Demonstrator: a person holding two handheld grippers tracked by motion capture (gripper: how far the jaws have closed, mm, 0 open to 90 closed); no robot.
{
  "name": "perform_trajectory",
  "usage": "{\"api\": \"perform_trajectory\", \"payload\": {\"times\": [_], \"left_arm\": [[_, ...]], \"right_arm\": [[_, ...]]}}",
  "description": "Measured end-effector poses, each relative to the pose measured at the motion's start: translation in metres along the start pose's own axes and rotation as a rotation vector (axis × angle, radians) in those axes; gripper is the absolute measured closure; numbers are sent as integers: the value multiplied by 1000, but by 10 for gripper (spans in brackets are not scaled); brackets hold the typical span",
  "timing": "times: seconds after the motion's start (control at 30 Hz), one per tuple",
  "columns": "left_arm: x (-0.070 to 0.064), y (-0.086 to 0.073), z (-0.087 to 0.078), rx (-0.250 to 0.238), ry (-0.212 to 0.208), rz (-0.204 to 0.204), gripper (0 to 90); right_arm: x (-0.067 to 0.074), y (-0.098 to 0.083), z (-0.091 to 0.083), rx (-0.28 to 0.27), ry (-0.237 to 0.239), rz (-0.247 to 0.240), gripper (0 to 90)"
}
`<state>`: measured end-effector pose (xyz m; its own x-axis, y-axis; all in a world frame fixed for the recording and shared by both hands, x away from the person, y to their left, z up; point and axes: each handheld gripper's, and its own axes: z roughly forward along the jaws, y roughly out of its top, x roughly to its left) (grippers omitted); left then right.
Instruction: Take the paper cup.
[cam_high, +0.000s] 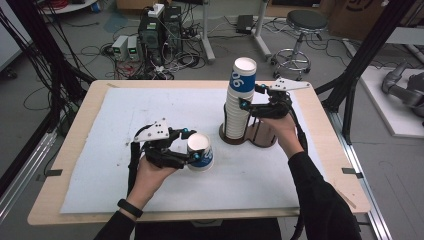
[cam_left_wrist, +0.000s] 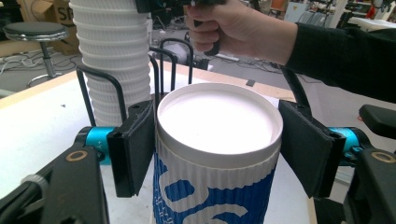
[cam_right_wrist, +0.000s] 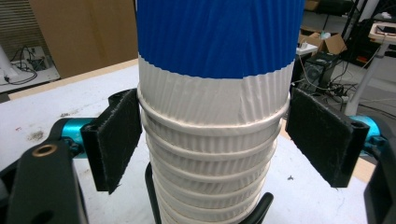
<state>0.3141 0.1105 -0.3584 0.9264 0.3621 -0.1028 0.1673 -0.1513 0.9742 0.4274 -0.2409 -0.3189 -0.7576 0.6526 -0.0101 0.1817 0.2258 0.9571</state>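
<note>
A tall stack of ribbed white and blue paper cups stands upside down in a black wire holder on the white mat. My right gripper closes on that stack from the right; in the right gripper view its pads touch a cup rim on the stack. One single cup, also bottom up, is held by my left gripper to the left of the holder and low over the mat. In the left gripper view the pads press on the sides of the cup. Whether it rests on the mat I cannot tell.
The white mat covers most of the wooden table. Black frame posts rise at both sides. On the floor beyond the far edge are a stool, computer boxes and cables.
</note>
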Motion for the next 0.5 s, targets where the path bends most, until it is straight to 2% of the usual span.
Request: {"api": "perform_trajectory", "payload": {"times": [0.5], "left_arm": [[-1, -5, 2, -4, -20, 0, 301]], "right_arm": [[0, 0, -3, -2, -5, 7, 190]]}}
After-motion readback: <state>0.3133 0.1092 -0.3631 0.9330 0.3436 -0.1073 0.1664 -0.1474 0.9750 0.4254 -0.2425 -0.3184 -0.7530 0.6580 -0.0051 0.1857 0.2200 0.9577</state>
